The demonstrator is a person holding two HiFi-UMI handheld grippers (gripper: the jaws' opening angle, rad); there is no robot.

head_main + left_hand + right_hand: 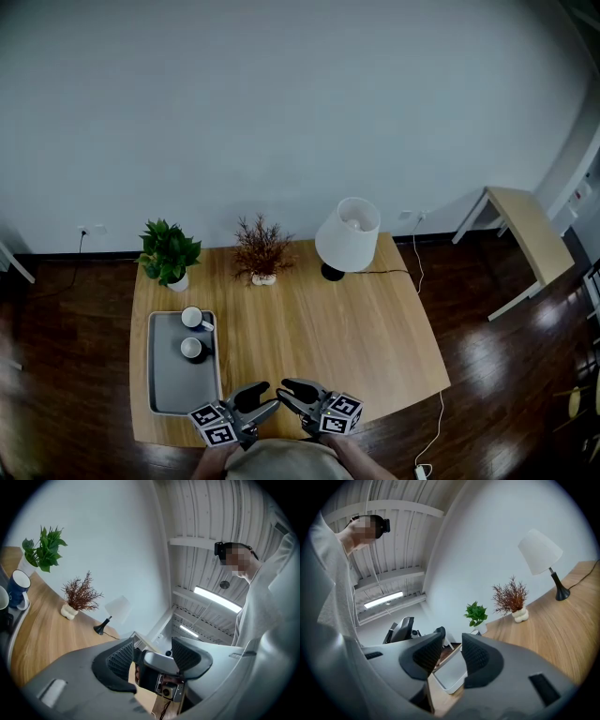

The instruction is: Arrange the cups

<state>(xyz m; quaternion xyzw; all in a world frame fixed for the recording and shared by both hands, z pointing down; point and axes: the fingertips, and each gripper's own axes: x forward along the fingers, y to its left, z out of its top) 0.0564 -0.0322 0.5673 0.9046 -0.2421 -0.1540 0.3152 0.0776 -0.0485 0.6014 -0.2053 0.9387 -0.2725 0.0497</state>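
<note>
Head view: two upright white-lined cups [192, 319]

Wooden table [356, 347], dark floor below. Along back edge: potted green plant [169, 251], dried reddish plant in white pot [262, 253], white-shaded table lamp [348, 234]. Grey tray [161, 380] at left edge.

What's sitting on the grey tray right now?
A far cup and a near cup stand in the far half of the tray; the rest looks bare. The left gripper covers its near right corner.
</note>
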